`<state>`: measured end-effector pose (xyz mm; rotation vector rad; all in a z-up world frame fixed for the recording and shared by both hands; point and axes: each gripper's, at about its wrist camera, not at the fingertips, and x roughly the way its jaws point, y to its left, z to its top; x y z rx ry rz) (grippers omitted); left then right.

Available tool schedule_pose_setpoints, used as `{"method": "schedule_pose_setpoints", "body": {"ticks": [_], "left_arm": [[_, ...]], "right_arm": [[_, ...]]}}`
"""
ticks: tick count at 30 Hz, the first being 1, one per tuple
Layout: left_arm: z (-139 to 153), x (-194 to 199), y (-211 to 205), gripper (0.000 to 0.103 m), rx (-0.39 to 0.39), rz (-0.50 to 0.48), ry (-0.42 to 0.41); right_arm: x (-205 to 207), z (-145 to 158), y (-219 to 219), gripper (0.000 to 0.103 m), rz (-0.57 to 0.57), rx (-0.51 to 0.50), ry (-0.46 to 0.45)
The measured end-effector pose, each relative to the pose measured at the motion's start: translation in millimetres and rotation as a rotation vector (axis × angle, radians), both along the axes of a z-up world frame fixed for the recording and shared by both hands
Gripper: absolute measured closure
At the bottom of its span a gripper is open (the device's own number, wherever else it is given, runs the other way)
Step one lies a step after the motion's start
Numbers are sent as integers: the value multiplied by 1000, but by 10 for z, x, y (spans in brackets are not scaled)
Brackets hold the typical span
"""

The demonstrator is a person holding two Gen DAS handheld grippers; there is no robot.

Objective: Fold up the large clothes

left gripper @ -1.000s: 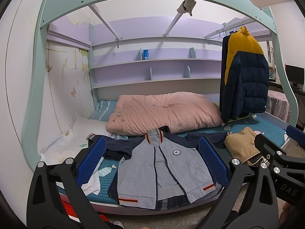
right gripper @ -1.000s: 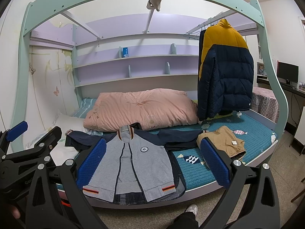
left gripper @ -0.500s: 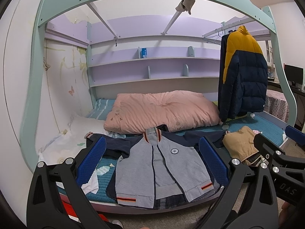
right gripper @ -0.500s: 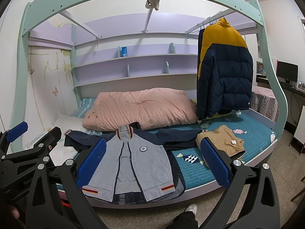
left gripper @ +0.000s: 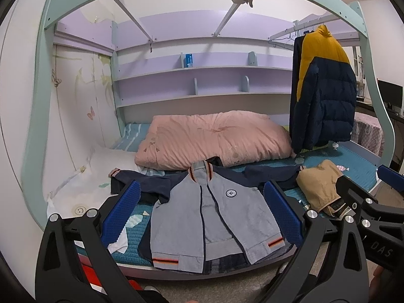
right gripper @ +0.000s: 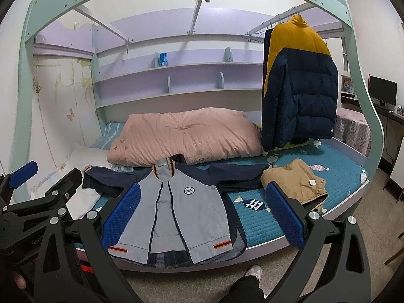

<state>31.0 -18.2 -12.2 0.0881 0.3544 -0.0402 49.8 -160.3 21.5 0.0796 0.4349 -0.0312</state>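
A grey jacket with navy sleeves lies spread flat, front up, at the near edge of the bed, sleeves stretched out to both sides; it also shows in the right wrist view. My left gripper is open and empty, held in the air in front of the bed, above the jacket's line. My right gripper is open and empty too, beside the left one, whose body shows at the left.
A folded tan garment lies right of the jacket on the teal bedspread. A pink duvet lies behind. A navy and yellow puffer coat hangs at the right. A white pillow lies left. My foot stands on the floor.
Both views have shifted slightly; the jacket sits a little lower and nearer in the frames. Both grippers stay open and empty.
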Motion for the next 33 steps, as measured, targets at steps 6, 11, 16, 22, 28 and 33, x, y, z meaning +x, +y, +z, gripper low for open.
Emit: {"method": "schedule_pose_setpoints", "body": {"ticks": [6,11,16,22,28,33], "left_arm": [[-108,282,22,5,-1,-2,24],[-239,595,45,5,-3,-7,50],[-351,926,15,5,-13,-15,82],[-403,1222,15,5,-20,0,96],[-353,1409,-40,5,-45,35,76],[-299,1558,-82,5,-54,47,63]], "right_arm": [[267,-132,-16,7,-1,-2,34],[550,-291,-34,7,-7,-2,73],[819,-427,-45,7,-14,-4,114],[1080,-473,-62,7,-2,-14,134],[1324,-392,-76,7,44,-44,122],[1515,-327,-120,7,63,-58,107]]}}
